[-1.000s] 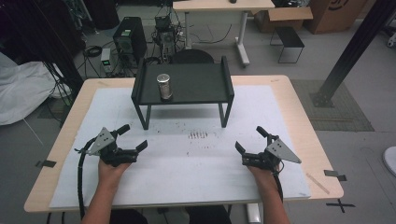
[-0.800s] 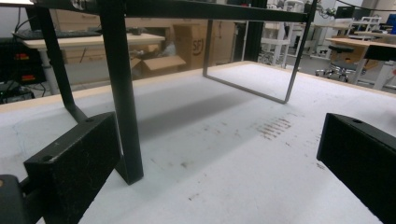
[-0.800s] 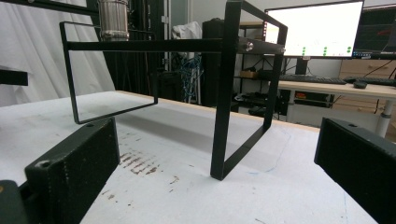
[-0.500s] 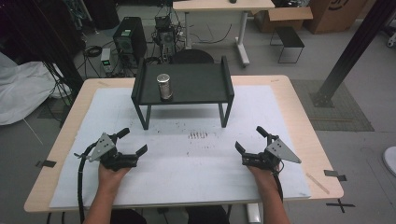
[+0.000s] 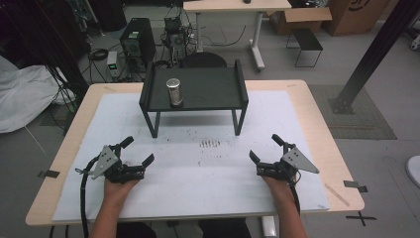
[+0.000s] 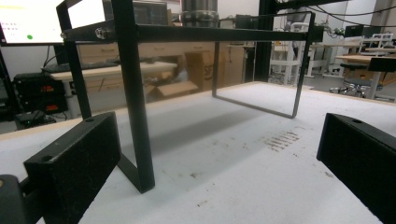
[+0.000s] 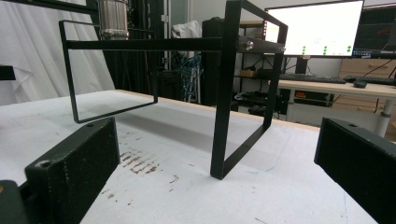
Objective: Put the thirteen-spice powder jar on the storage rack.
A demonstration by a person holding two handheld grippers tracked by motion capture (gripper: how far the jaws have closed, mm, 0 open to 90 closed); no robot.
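This is a lab or engineering workroom. Beyond the counter [image 5: 307,106] a computer tower [image 5: 133,39] stands on the bare grey floor amid loose cables [image 5: 106,59], with a standing desk [image 5: 237,7] and cardboard boxes [image 5: 346,15] behind. A lit monitor [image 7: 313,28] sits on a desk with a keyboard [image 7: 308,77]. More desks [image 6: 359,58] and a white sheet [image 5: 22,99] fill the sides.

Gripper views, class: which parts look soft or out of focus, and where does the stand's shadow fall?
Left gripper view: near jaws soft, stand sharp, its shadow on the white mat beneath it. Right gripper view: jaws blurred, monitor glaring bright. High view: dim, even.
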